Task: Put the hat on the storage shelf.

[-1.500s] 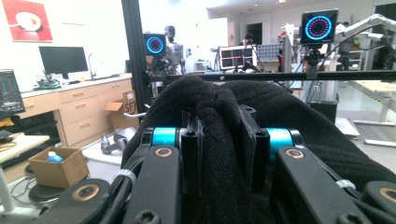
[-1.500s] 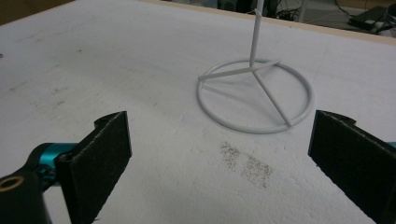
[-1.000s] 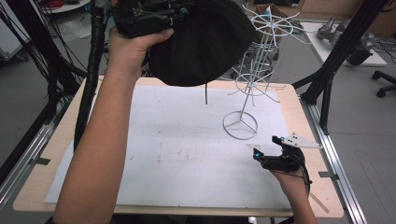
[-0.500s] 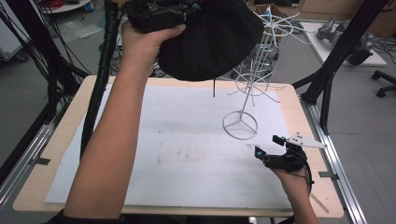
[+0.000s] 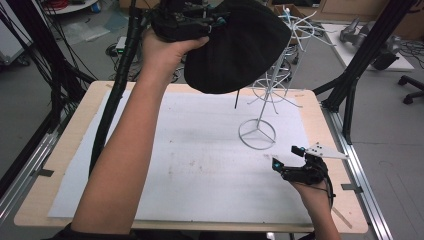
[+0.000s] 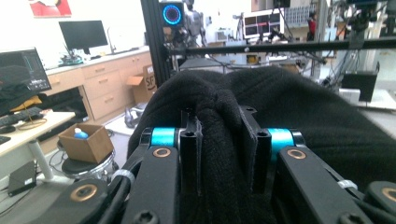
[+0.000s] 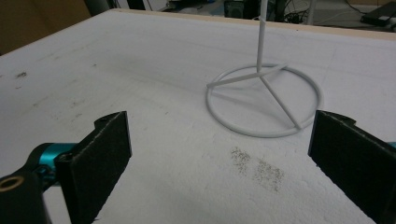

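Above the white mat (image 5: pixel 200 150), your left gripper (image 5: pixel 182 22), clamped on the black hat (image 5: pixel 240 47), has drifted toward the wire stand (image 5: pixel 272 95) at 1 o'clock; right gripper (image 5: pixel 295 167) waits, jaws apart.

From my seat the black knit hat (image 5: pixel 235 47) covers most of the upper part of the white wire stand (image 5: pixel 267 90) in the high view, so I can't tell if the two are touching. The top of the hat and the left gripper (image 5: pixel 182 22) run off the top edge there. In the left gripper view the fabric bunches over the pads, hiding the contact. In the right gripper view the stand's pole is cut off by the frame, and so are both jaws' outer ends.
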Demonstrator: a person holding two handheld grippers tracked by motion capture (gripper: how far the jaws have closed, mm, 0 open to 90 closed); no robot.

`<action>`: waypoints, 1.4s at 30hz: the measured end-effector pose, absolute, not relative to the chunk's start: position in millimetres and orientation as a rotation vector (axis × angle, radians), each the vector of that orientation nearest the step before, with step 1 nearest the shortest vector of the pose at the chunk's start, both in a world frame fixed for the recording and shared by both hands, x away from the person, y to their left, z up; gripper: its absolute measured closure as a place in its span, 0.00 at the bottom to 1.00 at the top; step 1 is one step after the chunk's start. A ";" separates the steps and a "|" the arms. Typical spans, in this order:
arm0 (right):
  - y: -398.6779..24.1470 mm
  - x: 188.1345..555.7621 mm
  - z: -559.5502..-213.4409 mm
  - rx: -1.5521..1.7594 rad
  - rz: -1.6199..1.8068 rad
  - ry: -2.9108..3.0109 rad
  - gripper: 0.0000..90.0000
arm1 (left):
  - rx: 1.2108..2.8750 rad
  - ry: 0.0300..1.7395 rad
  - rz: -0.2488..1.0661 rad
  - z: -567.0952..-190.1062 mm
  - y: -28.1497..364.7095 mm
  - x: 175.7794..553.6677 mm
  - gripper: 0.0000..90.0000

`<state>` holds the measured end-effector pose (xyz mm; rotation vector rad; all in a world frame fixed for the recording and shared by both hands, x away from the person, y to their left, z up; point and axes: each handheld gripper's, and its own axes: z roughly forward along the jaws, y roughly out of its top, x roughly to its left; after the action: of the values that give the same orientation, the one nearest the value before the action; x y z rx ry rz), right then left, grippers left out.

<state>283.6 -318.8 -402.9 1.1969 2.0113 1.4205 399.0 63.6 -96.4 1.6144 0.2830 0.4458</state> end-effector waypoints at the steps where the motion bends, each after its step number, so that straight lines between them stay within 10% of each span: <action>1: -318.7 283.6 -402.9 1.197 1.419 2.012 0.06 | 1.624 0.280 0.450 -97.3 62.3 398.6 0.81; 42: -312.9 284.6 -407.9 1.203 1.377 2.042 0.06 | 1.619 0.332 0.424 -153.1 75.6 395.9 0.73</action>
<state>284.6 -312.9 -407.9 1.2033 2.0422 1.3772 395.9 75.6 -153.1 1.6187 0.3317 0.4237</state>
